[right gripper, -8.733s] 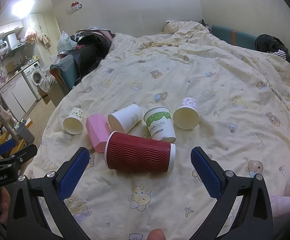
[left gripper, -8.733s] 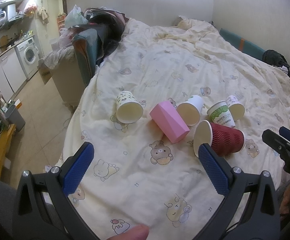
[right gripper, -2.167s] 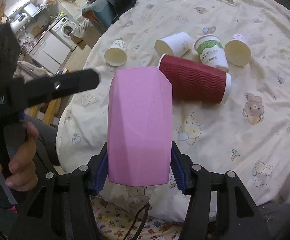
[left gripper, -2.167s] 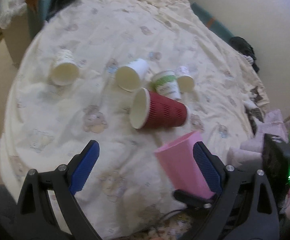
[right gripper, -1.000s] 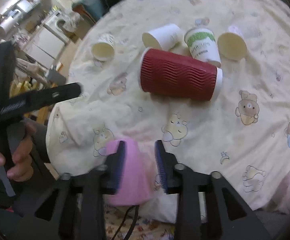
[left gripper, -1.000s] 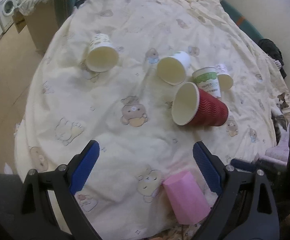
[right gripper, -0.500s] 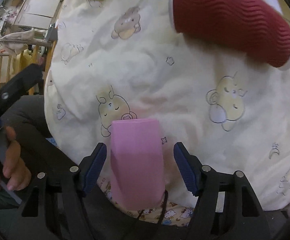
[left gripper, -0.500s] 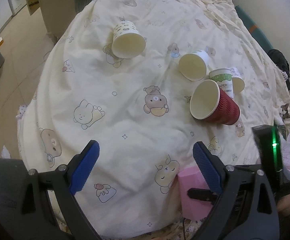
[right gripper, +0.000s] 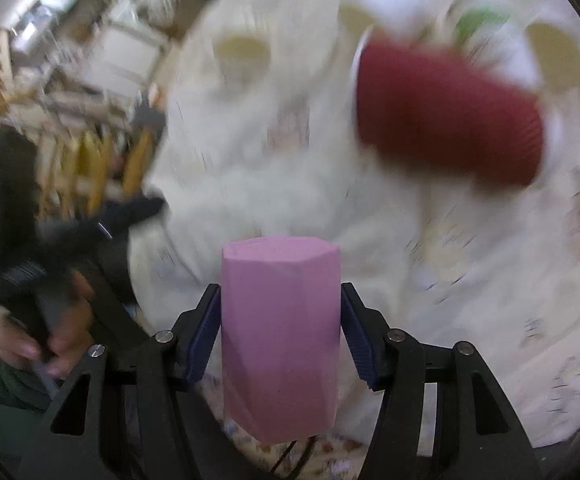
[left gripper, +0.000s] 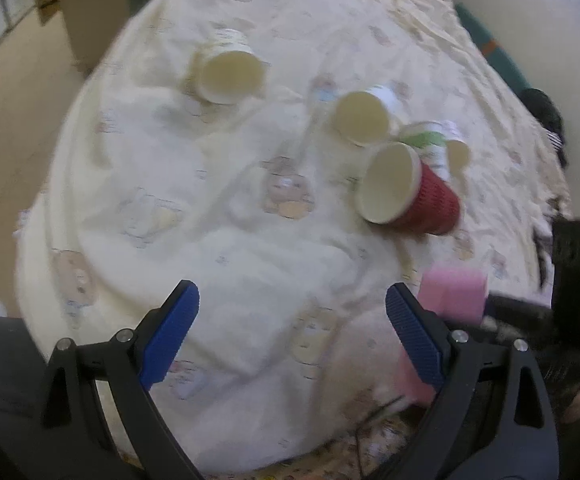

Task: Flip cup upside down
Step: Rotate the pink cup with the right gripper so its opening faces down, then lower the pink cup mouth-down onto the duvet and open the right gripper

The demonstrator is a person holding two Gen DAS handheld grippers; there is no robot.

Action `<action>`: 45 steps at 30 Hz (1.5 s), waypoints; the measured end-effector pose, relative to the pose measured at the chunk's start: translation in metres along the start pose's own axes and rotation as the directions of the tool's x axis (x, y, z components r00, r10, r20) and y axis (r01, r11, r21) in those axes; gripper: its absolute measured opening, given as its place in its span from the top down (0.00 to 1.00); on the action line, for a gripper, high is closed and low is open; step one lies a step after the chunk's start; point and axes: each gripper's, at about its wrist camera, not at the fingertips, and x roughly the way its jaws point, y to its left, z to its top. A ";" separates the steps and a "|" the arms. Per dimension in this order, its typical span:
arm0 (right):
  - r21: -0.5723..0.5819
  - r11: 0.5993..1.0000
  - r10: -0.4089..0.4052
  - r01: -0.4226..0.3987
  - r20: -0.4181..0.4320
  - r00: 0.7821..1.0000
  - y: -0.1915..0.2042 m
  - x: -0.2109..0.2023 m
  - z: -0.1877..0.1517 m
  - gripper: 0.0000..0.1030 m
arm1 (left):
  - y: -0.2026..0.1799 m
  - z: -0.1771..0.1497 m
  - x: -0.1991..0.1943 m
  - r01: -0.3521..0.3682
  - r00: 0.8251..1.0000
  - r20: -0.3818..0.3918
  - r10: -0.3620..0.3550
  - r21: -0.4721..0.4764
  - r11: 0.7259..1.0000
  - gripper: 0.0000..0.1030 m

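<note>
The pink faceted cup (right gripper: 280, 332) is held between the blue pads of my right gripper (right gripper: 280, 320), with its closed flat end pointing away from the camera, over the bed's near edge. In the left wrist view the same pink cup (left gripper: 454, 294) shows at the right, with the right gripper's black body (left gripper: 574, 292) beside it. My left gripper (left gripper: 292, 332) is open and empty above the near part of the bed. A large red ribbed cup (left gripper: 414, 190) lies on its side further in; it also shows in the right wrist view (right gripper: 450, 120).
Several paper cups lie on their sides on the cream bear-print quilt (left gripper: 218, 216): one at the far left (left gripper: 230, 76), a white one (left gripper: 366, 118), a green-printed one (left gripper: 430, 144). The floor (left gripper: 2, 120) drops off at the left. The person's hand (right gripper: 58, 344) holds the left gripper.
My right gripper has tilted up with the pink cup, so more of the bed and the red cup show. Both views are blurred by motion. The left gripper has shifted slightly left.
</note>
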 end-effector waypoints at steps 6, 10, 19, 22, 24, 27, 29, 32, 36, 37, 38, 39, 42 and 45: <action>0.039 0.999 -0.015 0.005 0.253 0.967 -0.011 -0.054 -0.001 0.41 | -0.038 -0.011 -0.004 0.173 0.985 -0.030 -0.171 0.132 0.976 0.10; 0.064 0.998 -0.002 -0.018 0.302 0.953 -0.017 -0.057 -0.002 0.41 | -0.061 -0.021 -0.002 0.218 0.976 -0.067 -0.208 0.217 0.951 0.10; 0.010 1.000 0.007 -0.010 0.278 0.961 0.000 -0.048 0.001 0.41 | -0.067 -0.029 0.015 0.173 0.983 -0.108 -0.150 0.239 0.956 0.10; -0.031 0.999 -0.014 0.023 0.271 0.962 0.007 -0.052 -0.001 0.41 | -0.061 -0.028 0.019 0.144 0.987 -0.108 -0.122 0.223 0.964 0.10; -0.059 0.997 -0.030 0.047 0.265 0.964 0.012 -0.056 -0.004 0.41 | -0.058 -0.027 0.020 0.142 0.987 -0.107 -0.121 0.214 0.967 0.10; -0.084 0.994 -0.051 0.075 0.259 0.964 0.017 -0.059 -0.005 0.42 | -0.059 -0.026 0.021 0.108 0.991 -0.097 -0.088 0.228 0.968 0.10; -0.101 0.991 -0.063 0.090 0.252 0.966 0.020 -0.060 -0.006 0.42 | -0.056 -0.025 0.021 0.093 0.993 -0.096 -0.073 0.220 0.971 0.10; -0.115 0.987 -0.079 0.111 0.247 0.966 0.023 -0.060 -0.005 0.42 | -0.051 -0.024 0.017 0.064 0.996 -0.082 -0.047 0.225 0.972 0.10; -0.132 0.969 -0.166 0.206 0.264 0.950 0.028 -0.055 0.001 0.42 | -0.038 -0.022 0.007 -0.099 0.993 -0.032 0.110 0.250 0.963 0.10; -0.138 0.962 -0.192 0.234 0.263 0.945 0.029 -0.051 0.003 0.42 | -0.030 -0.021 0.005 -0.138 0.989 -0.017 0.146 0.233 0.963 0.10; -0.153 0.950 -0.225 0.271 0.263 0.938 0.031 -0.045 0.006 0.42 | -0.022 -0.020 0.004 -0.168 0.985 -0.009 0.174 0.213 0.963 0.10; -0.168 0.941 -0.246 0.295 0.261 0.933 0.033 -0.039 0.008 0.42 | -0.012 -0.018 0.002 -0.204 0.978 0.000 0.207 0.179 0.963 0.10; -0.209 0.916 -0.299 0.343 0.214 0.930 0.035 -0.015 0.014 0.42 | 0.010 -0.015 -0.002 -0.236 0.972 0.010 0.236 0.092 0.967 0.10; -0.277 0.876 -0.353 0.395 0.191 0.916 0.043 0.008 0.018 0.42 | 0.025 -0.012 -0.007 -0.242 0.970 0.025 0.241 0.025 0.970 0.10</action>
